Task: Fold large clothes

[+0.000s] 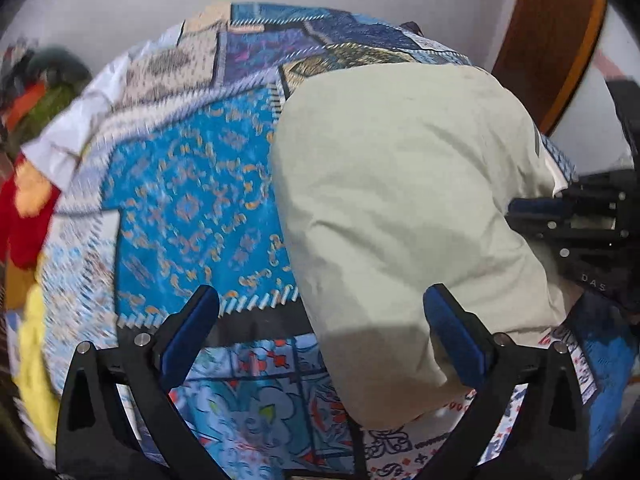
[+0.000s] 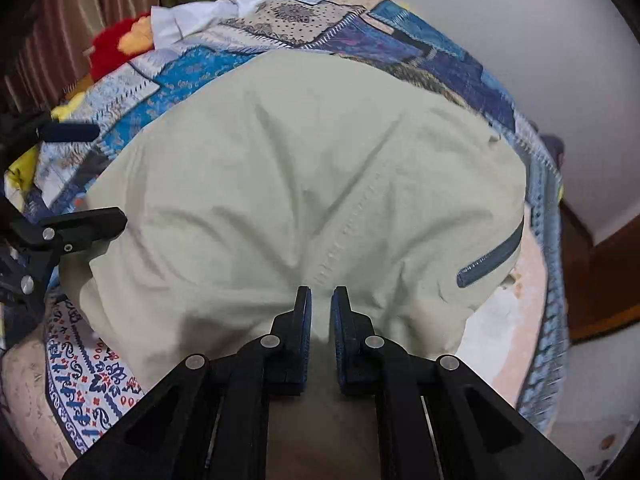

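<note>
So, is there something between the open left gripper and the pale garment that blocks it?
Nothing visible does. The left gripper hangs open over the garment's near edge, only patterned bedspread between its fingers. The right gripper is shut on the garment's fabric.

Garment [image 2: 304,168] lies on bedspread [image 1: 192,208], apparently folded.
</note>
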A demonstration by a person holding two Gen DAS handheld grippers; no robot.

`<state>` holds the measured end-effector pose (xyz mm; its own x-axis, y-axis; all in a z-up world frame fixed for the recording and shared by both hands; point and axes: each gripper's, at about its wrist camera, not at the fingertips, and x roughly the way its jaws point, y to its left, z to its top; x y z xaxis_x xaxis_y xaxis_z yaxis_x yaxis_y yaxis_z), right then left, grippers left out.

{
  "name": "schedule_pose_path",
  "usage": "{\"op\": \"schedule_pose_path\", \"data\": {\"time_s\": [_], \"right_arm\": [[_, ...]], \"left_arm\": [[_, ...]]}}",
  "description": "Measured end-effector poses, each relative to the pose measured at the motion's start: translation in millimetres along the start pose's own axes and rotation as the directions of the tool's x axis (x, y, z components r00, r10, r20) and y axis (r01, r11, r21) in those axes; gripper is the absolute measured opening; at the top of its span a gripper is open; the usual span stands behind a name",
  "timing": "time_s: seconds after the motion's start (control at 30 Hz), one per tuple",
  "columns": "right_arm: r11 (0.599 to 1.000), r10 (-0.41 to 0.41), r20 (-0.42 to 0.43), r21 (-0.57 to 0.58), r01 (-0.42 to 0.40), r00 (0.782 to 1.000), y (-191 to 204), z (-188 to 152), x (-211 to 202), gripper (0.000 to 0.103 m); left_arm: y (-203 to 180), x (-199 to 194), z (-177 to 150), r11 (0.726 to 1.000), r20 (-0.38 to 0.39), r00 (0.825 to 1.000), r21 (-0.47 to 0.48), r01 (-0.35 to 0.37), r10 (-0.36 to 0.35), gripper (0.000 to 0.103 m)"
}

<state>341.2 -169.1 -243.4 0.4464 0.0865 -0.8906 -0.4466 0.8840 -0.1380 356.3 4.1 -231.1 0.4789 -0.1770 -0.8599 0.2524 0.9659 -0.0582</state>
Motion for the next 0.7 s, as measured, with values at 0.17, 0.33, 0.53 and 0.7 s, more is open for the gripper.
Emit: {"op": "schedule_pose_path", "data": {"time_s": [0.17,0.33,0.53,0.7], "right_arm": [[0.999,0.004,-0.02,0.036,-0.003,1.0,-24,-5,5,0.006],[0.998,-0.051,-0.029,0.047,0.052,0.998,-42,-21,6,0.006],[0.98,-0.133,-0.041,0.142,0.137,0.99,-85,-45,8,0.064],[0.942,-0.046,-0.066,0.329,0.065,0.997,-143,-64,12,0.103]], "left_arm": [[2,1,-9,1.0,0.009,1.0,-0.006,0.013,-0.013,0.103],[3,-7,-18,1.0,0.019,1.0,0.022,-0.018,0.018,0.103],[8,-6,-23,1.0,0.008,1.0,-0.015,-0.011,0.011,0.103],[13,-11,-23,0.999,0.005,1.0,-0.052,-0.011,0.011,0.103]]}}
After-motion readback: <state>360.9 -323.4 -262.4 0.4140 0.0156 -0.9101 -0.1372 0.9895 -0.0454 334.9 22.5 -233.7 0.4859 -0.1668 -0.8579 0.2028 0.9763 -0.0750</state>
